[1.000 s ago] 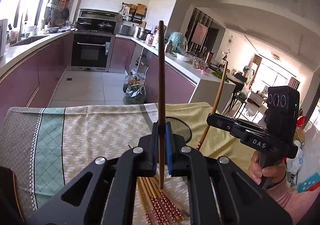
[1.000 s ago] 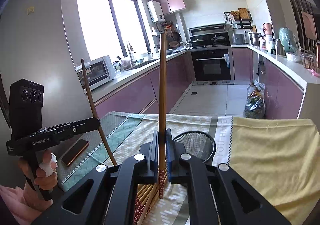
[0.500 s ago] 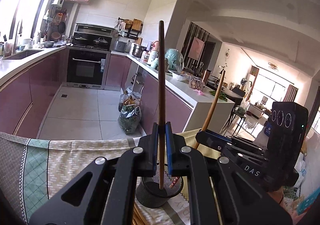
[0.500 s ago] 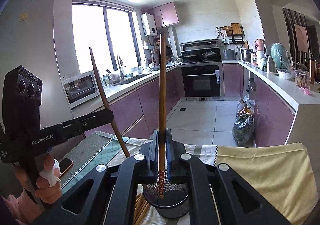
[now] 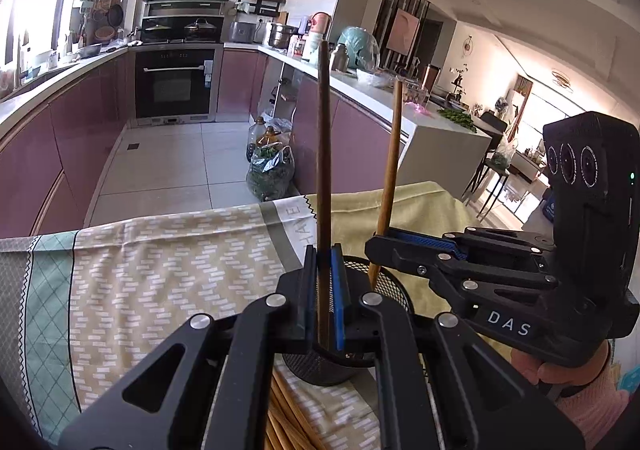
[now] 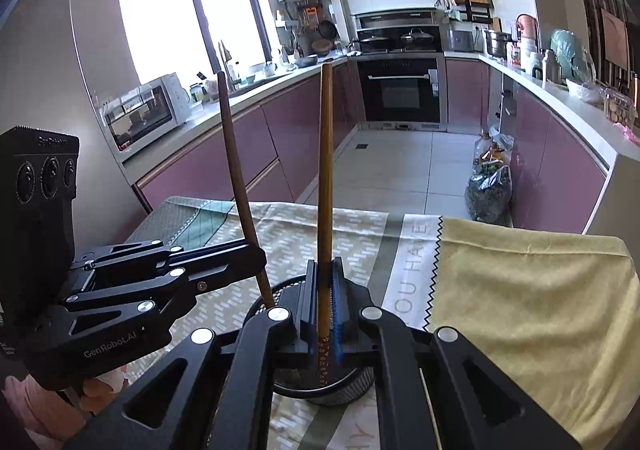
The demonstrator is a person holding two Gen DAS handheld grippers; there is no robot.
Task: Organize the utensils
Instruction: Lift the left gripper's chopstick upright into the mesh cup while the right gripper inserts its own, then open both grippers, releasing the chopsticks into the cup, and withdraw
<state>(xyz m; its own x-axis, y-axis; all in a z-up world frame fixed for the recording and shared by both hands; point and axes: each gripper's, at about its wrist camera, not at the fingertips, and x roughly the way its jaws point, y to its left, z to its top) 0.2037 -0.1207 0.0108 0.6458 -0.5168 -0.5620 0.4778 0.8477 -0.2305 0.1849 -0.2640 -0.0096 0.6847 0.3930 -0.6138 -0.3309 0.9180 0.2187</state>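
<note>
The left tool (image 5: 324,290) is closed on a dark brown chopstick (image 5: 323,153), which stands upright between its blue pads, its lower end down inside the black mesh holder (image 5: 396,286). The right tool (image 6: 323,302) is likewise clamped on a lighter chopstick (image 6: 325,185) (the one with a red patterned band near its lower end), also upright and reaching into the same holder. Seen from the left wrist, the right tool comes in from the right side, just above the holder's rim, its chopstick leaning slightly. The holder stands on the surface (image 5: 160,270), which is covered with a patterned cloth of beige, teal and yellow panels. More loose chopsticks (image 5: 288,422) lie on the cloth just in front of the holder, partly hidden under the left tool's arms. A bag of greens (image 5: 270,173) sits on the kitchen floor beyond the surface.
</note>
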